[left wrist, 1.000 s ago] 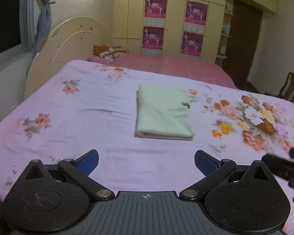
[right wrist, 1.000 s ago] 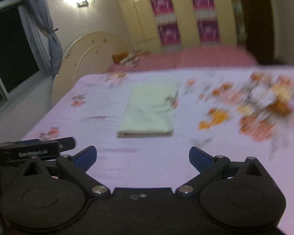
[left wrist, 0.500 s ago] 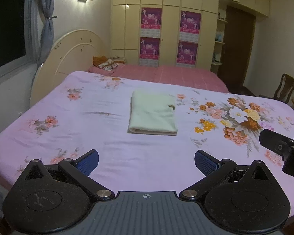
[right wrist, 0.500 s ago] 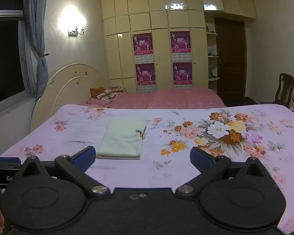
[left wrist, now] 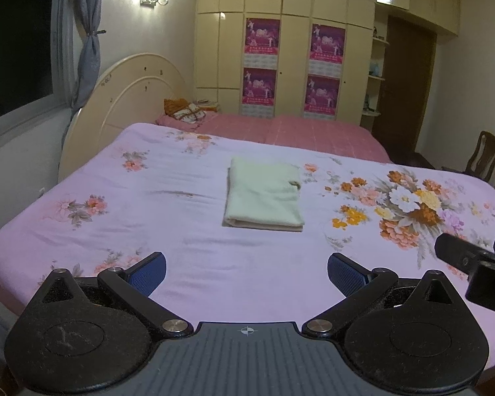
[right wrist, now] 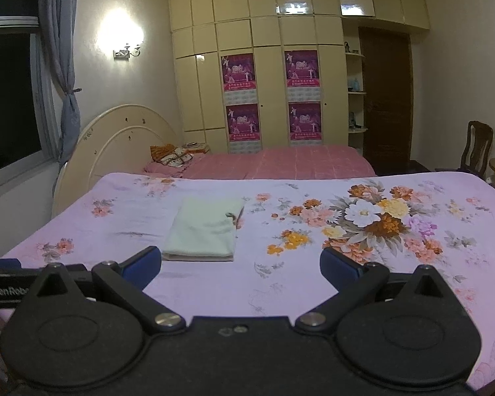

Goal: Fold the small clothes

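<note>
A pale green folded garment point(left wrist: 264, 194) lies flat on the lilac flowered bedspread point(left wrist: 181, 247), roughly midway across the bed and well in from its near edge. It is a neat rectangle, its layered folded edge turned toward the near edge of the bed, with a small dark detail showing at its far right corner.

The left gripper point(left wrist: 247, 275) hangs above the near edge of the bedspread, its two blue-padded fingers point(left wrist: 148, 272) spread wide with nothing between them. The garment sits ahead of it, well apart and almost centred between the fingers, touching neither.

The right gripper point(right wrist: 240, 264) is also spread wide and empty, held over the near edge of the bed. In its view the garment point(right wrist: 204, 227) lies ahead and to the left, its near edge appearing just beyond the left finger's pad point(right wrist: 142, 265), though not in contact with it. The large bouquet print point(right wrist: 369, 221) on the bedspread lies ahead to the right.

Each gripper shows at the margin of the other's view, side by side along the near edge.
</note>
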The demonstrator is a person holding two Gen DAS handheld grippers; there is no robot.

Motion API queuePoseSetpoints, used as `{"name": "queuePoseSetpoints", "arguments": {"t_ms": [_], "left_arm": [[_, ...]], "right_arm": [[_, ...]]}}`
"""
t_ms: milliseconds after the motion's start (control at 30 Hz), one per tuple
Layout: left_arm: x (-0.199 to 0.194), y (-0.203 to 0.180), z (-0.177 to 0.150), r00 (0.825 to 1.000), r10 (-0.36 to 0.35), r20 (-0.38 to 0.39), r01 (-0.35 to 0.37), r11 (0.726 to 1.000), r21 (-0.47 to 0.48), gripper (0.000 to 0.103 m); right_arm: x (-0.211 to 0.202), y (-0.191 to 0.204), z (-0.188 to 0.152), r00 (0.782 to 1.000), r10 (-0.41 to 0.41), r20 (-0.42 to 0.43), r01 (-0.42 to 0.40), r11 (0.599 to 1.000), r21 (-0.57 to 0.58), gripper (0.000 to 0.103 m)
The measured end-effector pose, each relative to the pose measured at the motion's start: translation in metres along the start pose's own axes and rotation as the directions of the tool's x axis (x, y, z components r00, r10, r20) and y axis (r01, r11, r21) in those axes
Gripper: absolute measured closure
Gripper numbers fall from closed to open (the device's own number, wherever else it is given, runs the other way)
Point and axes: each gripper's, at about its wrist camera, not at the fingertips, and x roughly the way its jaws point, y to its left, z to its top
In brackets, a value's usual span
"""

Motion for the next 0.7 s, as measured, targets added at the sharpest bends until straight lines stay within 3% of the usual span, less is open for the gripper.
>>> {"name": "queuePoseSetpoints", "arguments": {"t_ms": [700], "left_arm": [[0.0018, -0.0017, 0.0057, 1.000, 0.015, 0.015, -0.015, 1.000, 0.008, 0.000]], "right_arm": [[0.0110, 0.0008, 0.0009, 1.000, 0.011, -0.025, -0.010, 1.000, 0.017, 0.001]]}}
